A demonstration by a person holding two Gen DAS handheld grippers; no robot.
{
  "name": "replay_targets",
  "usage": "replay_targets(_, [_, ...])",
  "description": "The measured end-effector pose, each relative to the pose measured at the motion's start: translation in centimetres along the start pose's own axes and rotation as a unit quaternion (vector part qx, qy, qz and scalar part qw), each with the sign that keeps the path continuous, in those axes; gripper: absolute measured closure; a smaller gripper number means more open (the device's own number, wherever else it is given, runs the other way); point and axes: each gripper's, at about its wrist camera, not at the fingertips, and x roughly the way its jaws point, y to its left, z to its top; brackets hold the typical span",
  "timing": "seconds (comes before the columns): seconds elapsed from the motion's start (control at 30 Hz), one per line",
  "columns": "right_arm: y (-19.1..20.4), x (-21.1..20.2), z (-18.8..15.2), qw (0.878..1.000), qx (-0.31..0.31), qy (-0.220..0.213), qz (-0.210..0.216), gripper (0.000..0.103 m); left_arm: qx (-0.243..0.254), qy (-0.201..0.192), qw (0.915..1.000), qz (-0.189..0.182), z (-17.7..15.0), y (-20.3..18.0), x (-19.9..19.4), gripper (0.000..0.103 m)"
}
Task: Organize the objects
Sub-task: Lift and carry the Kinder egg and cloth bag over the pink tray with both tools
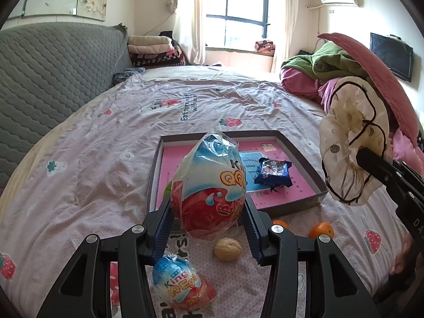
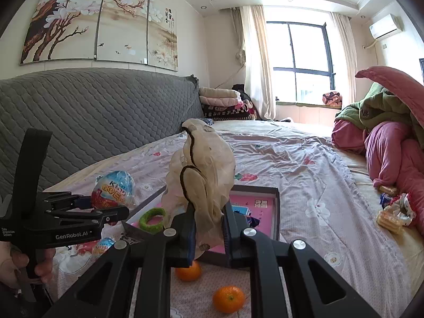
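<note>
Shallow box (image 1: 302, 147) on bed: blue snack packet (image 1: 274, 176), green ring (image 2: 152, 220). Left gripper (image 1: 208, 212) grips wrapped egg (image 1: 209, 182); right gripper (image 2: 208, 221) clamps cream fabric (image 2: 204, 175).

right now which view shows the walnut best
The left wrist view. The walnut lies in plain sight on the bedsheet, below the big wrapped egg in the left tool. In the right wrist view I cannot find it; the tool bodies probably hide that patch of sheet.

Left gripper (image 1: 208, 206) jaws clamped halfway, right gripper (image 2: 208, 228) jaws pinched tight, both angled downward
</note>
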Motion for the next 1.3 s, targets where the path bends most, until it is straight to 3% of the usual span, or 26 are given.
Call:
replay_targets(0.7, [-1.4, 2.0, 1.4, 1.000, -0.004, -0.008, -0.018, 0.086, 0.004, -0.008, 1.0000, 0.004, 2.7, -0.1, 1.9, 0.052])
replay_targets(1.3, [-3.3, 6.1, 1.4, 1.000, 0.001, 0.020, -0.022, 0.086, 0.009, 0.001, 1.0000, 0.003, 6.5, 2.7, 5.1, 0.052])
